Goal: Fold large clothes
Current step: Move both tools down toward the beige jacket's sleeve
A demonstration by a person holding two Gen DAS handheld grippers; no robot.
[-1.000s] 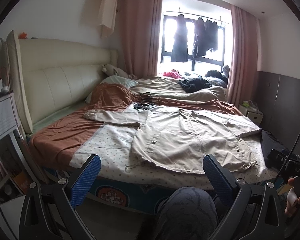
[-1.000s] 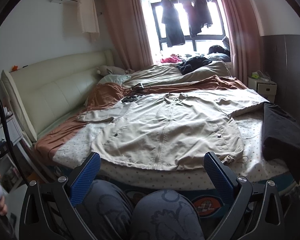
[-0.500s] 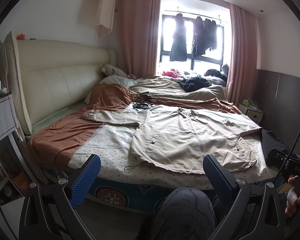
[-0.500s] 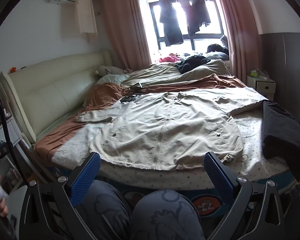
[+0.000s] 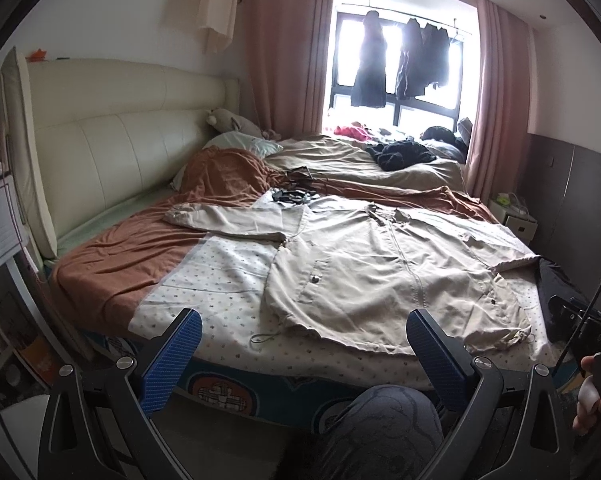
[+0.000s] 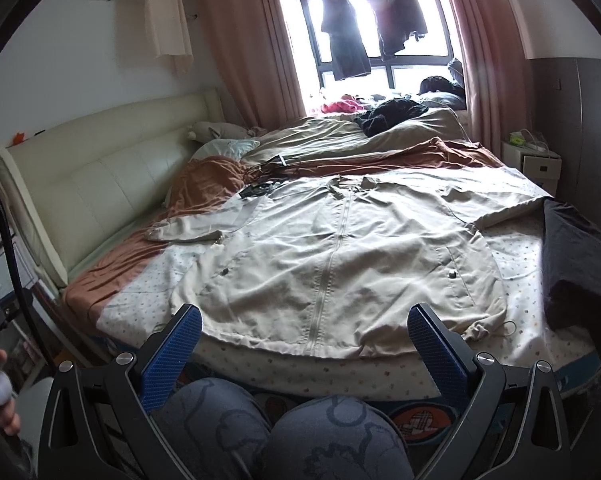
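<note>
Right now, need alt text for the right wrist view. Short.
A beige zip-front jacket lies spread flat, front up, on a bed, with the open right gripper held back from its hem, touching nothing. A dark garment lies at the bed's right edge; the person's knees fill the bottom of the frame.

Jacket (image 6: 340,256) flat on bed (image 6: 260,376), hem toward me, collar away. I see headboard (image 5: 112,152) left of bed, window (image 6: 376,28) behind far end, nightstand (image 6: 534,162) far right. Dark garment (image 6: 576,264) right of jacket, draped over bed edge. Left sleeve overlaps blanket (image 5: 140,256). My knees (image 6: 284,436) below near edge, between right gripper (image 6: 304,344) fingers.
</note>
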